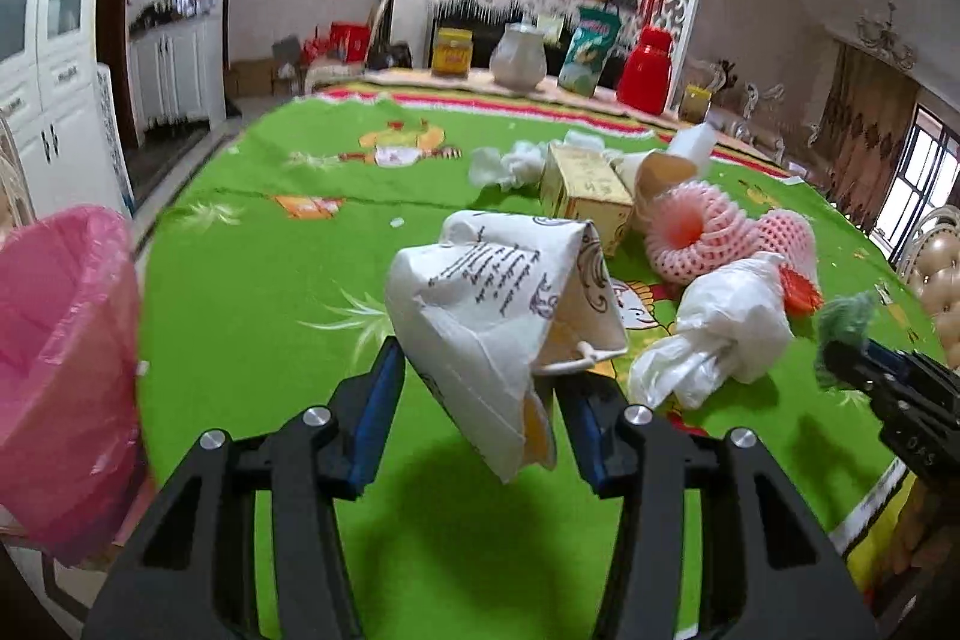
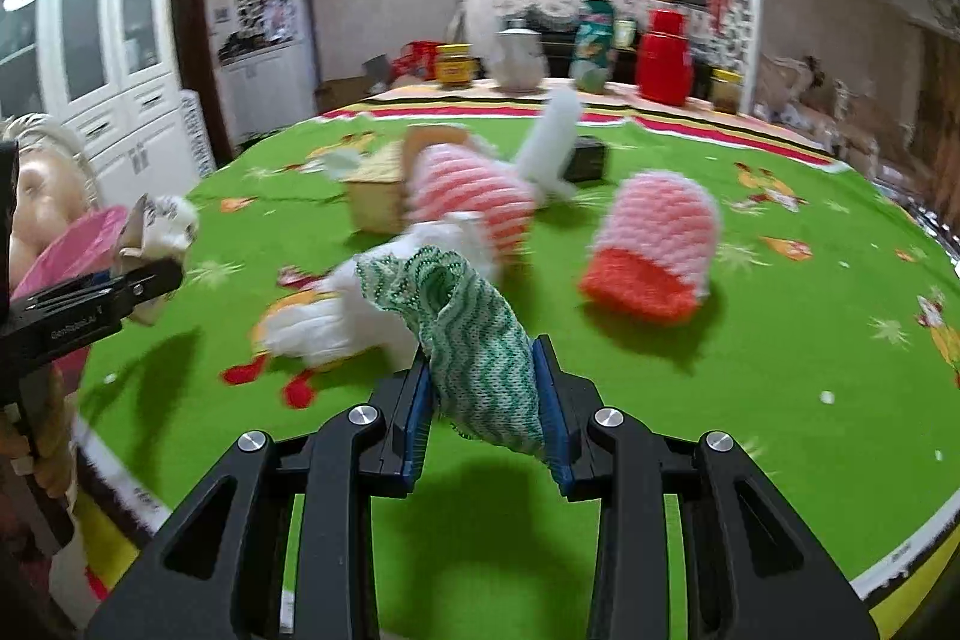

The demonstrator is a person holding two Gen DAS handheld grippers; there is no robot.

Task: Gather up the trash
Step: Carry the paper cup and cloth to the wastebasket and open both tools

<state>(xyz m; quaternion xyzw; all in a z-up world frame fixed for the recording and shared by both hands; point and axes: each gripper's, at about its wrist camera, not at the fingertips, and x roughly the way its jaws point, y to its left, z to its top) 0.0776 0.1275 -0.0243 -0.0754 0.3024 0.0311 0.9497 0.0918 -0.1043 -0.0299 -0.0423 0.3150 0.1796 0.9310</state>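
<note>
A crushed white paper cup (image 1: 510, 304) with black print hangs above the green tablecloth (image 1: 270, 280), its shadow beneath it. My left gripper (image 1: 483, 370) is shut on it, one blue pad on each side. The pink-lined bin (image 1: 60, 340) stands just to its left, past the table edge. My right gripper (image 2: 483, 358) is shut on a green-and-white knitted cloth (image 2: 480, 340) held over the table. Seen from the right wrist, the left gripper (image 2: 150, 280) carries the cup (image 2: 162, 220) beside the bin (image 2: 72, 244). The right gripper (image 1: 840, 358) and its cloth (image 1: 846, 316) show at the left view's right edge.
Loose trash lies mid-table: two pink foam fruit nets (image 2: 654, 244) (image 2: 474, 196), a white plastic bag (image 1: 720, 328), a cardboard box (image 1: 588, 196), tissues (image 1: 510, 163), a small black box (image 2: 585, 157). A red thermos (image 1: 645, 70), white jug (image 1: 517, 55) and yellow jar (image 1: 451, 52) line the far edge.
</note>
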